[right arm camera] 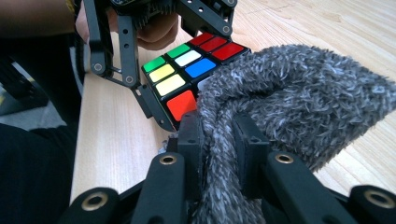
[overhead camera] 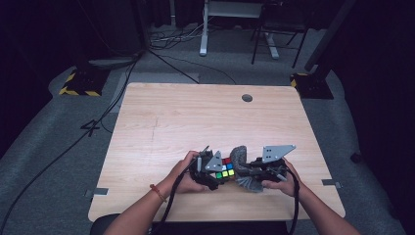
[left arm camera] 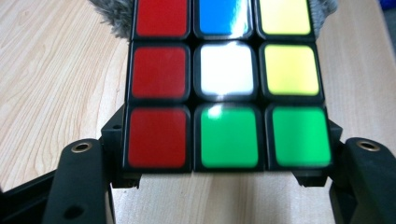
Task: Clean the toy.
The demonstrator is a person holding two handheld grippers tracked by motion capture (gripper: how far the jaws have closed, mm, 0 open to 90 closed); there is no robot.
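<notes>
We note the left gripper (left arm camera: 224,186) clamps the rigid, slick puzzle cube (left arm camera: 226,84) by opposite sides, while the right gripper (right arm camera: 219,140) pinches the soft, light grey cloth (right arm camera: 299,98) mid-fold.

Looking down on the wooden worktop (overhead camera: 195,117), we see our two hands near its front edge. Our left gripper (overhead camera: 219,172) clamps a colour cube (overhead camera: 225,168), its top face showing red, blue, green and yellow squares. Our right gripper (overhead camera: 247,175) pinches a grey fuzzy cloth (overhead camera: 240,155), which touches the cube's right side. A grey round grommet (overhead camera: 247,98) sits near the far edge.
</notes>
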